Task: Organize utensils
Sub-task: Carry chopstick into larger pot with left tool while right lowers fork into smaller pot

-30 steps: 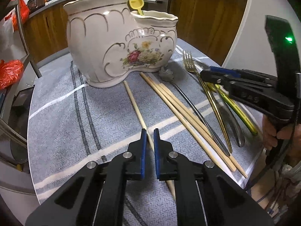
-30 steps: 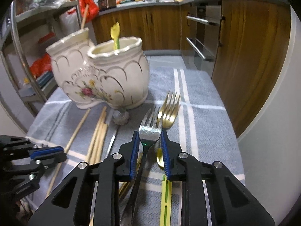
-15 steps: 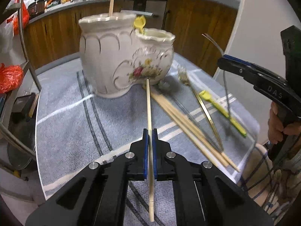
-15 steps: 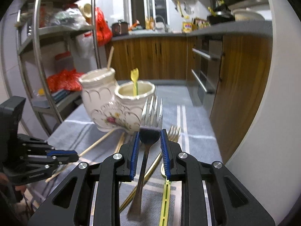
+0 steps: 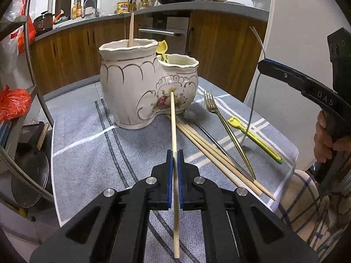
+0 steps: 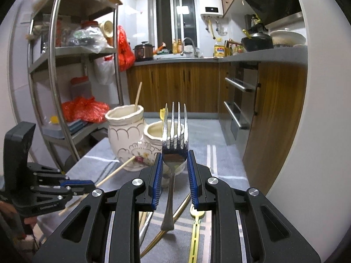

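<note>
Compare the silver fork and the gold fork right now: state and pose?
The silver fork is off the cloth, clamped by its head in the right gripper, tines up; the gold fork lies flat on the grey cloth, ungripped. The silver fork has a broad shiny head; the gold fork looks slimmer with a thin handle. Both are four-tined metal forks not yet in the ceramic holder.

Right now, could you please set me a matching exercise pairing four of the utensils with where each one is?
Things:
1. silver fork
2. wooden chopstick
3. gold fork
4. yellow spoon

Places:
A. lying on the cloth
B. standing in the holder's shorter pot
C. held in the right tongs
D. held in the left tongs

Pairs: 1-C, 2-D, 3-A, 4-B
</note>
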{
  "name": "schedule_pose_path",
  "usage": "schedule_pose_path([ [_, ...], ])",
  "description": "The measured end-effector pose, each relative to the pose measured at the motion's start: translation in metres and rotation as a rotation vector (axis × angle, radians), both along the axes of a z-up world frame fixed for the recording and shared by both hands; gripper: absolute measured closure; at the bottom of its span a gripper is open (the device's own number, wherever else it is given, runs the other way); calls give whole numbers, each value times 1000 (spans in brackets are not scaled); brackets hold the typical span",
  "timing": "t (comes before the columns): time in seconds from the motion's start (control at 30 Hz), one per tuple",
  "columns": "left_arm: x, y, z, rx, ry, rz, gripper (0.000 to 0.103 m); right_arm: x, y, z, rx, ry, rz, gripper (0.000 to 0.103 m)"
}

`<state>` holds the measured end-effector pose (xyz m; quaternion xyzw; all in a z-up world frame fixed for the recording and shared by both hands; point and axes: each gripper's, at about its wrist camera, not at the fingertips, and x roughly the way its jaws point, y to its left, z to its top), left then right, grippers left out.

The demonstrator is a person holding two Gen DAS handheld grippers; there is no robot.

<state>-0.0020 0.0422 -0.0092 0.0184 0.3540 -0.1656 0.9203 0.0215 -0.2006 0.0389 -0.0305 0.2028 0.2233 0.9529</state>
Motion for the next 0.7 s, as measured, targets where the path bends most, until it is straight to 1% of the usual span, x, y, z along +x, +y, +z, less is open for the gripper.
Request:
schedule_pose_path([
  [0.13,-3,1,6,-13,-35,-7,99,-1,0,5,6,-15,-2,80],
  [0.33,-8,2,24,-17,-129,-21,99,1,4,18,18,-31,12,80],
  [0.43,-9,3,37,-24,-182,-26,99,4,8,28,25,-49,22,80],
  [0.57,-6,8,60,-29,-283,-15,99,11,13,41,43,-64,34,80],
  [0.7,9,18,83,-51,-364,4,99,25,22,58,57,-87,44,80],
])
